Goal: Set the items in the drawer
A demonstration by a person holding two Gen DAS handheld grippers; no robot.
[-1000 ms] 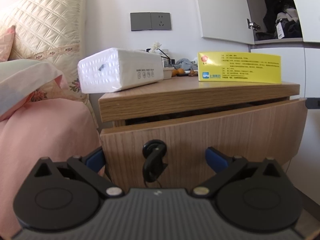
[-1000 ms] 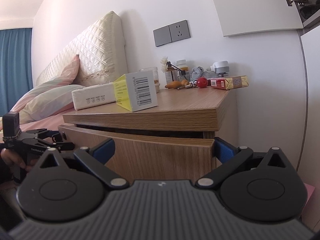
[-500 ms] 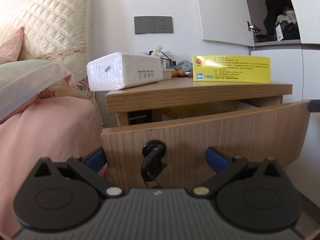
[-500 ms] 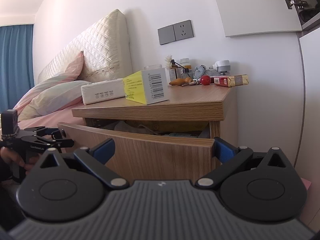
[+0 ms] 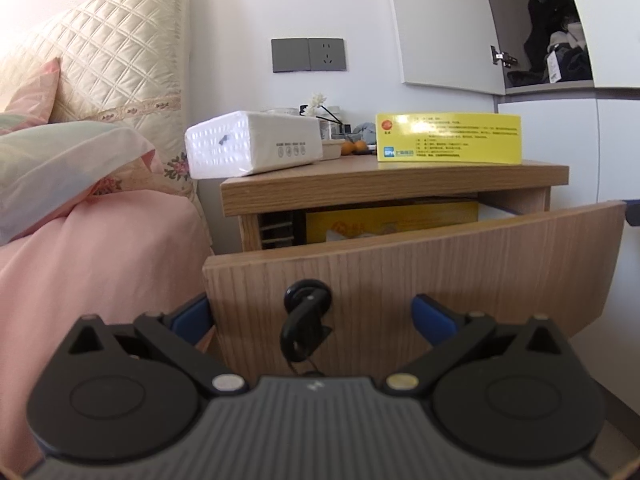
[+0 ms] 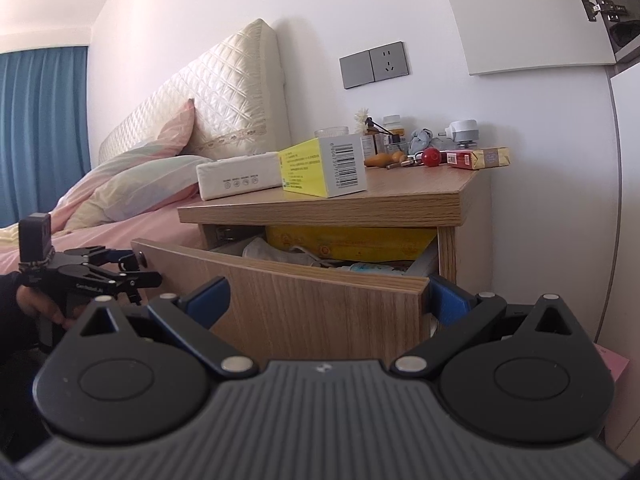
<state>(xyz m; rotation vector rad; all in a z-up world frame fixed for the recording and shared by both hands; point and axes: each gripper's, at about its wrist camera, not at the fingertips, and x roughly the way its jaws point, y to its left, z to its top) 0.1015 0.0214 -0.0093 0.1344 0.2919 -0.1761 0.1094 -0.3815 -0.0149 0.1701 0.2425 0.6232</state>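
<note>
The wooden nightstand (image 5: 380,176) has its drawer front (image 5: 440,272) pulled out; a black key (image 5: 306,320) hangs from its lock. My left gripper (image 5: 312,316) is open, straddling the drawer's left corner and the key. My right gripper (image 6: 326,300) is open too, its right finger past the right end of the drawer front (image 6: 304,300). Inside the drawer lie a yellow carton (image 6: 360,240) and crumpled cloth (image 6: 276,252). On top stand a white tissue pack (image 5: 256,144) and a yellow box (image 5: 448,138). The right wrist view shows the left gripper (image 6: 144,270) by the key.
A bed with a pink cover (image 5: 100,260) and pillows adjoins the nightstand's left side. At the back of the top are a red ball (image 6: 431,157), a cigarette pack (image 6: 478,158) and small bottles. A wardrobe (image 5: 552,40) stands open at right.
The drawer has slid out from nearly closed to well open, exposing the yellow carton and cloth inside. Both grippers have backed away from the nightstand along with the drawer front.
</note>
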